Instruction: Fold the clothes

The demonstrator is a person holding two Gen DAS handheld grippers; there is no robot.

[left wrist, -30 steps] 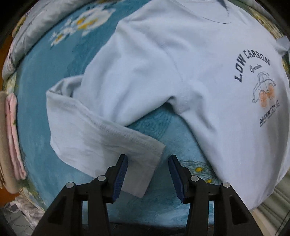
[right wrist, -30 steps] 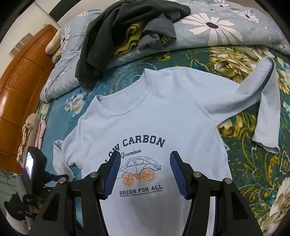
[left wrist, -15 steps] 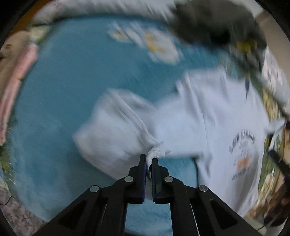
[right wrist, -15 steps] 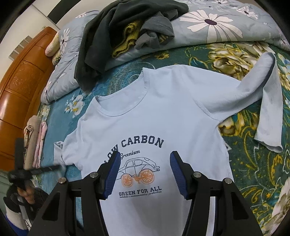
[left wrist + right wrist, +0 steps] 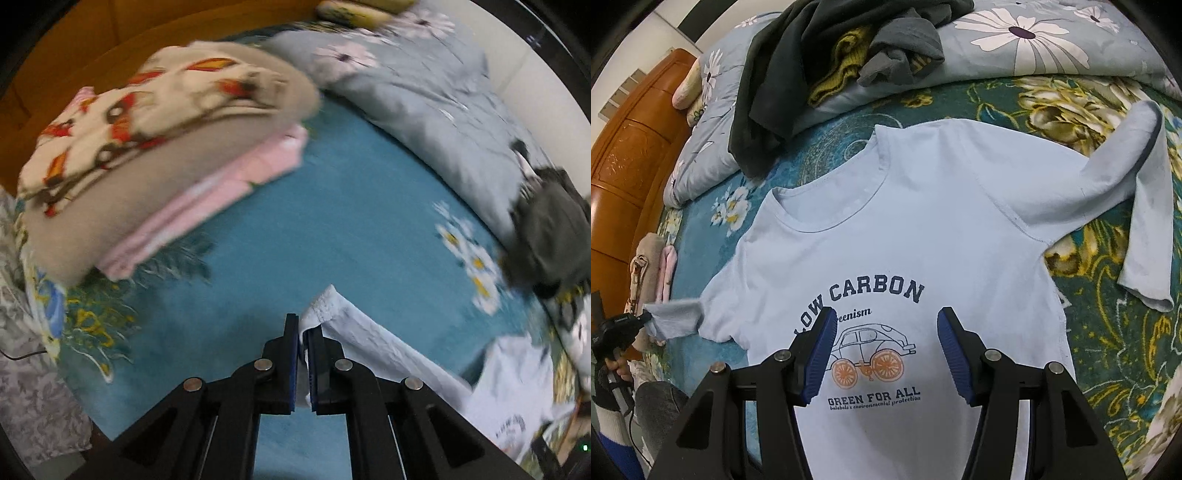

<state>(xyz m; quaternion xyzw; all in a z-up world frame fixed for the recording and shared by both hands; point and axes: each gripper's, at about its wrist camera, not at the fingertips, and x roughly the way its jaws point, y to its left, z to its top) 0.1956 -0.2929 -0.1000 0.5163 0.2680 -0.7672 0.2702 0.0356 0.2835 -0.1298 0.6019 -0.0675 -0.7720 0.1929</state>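
Near the bed's [image 5: 701,236] left edge, the left gripper [image 5: 303,334] is clenched on the cuff of the T-shirt's sleeve [image 5: 373,339]. The pale blue T-shirt [image 5: 923,229] lies flat mid-bed; the right gripper [image 5: 884,349] hovers above its print, jaws wide apart, touching nothing.

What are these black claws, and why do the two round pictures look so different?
They are hand-held grippers, one in each of a person's hands, each with a camera looking along its fingers. The left gripper is shut on the cuff of the pale blue shirt's sleeve, stretched out from the shirt; beyond it lies a stack of folded clothes. The right gripper is open above the shirt, which lies front up on a floral bedspread. A pile of dark clothes waits behind.
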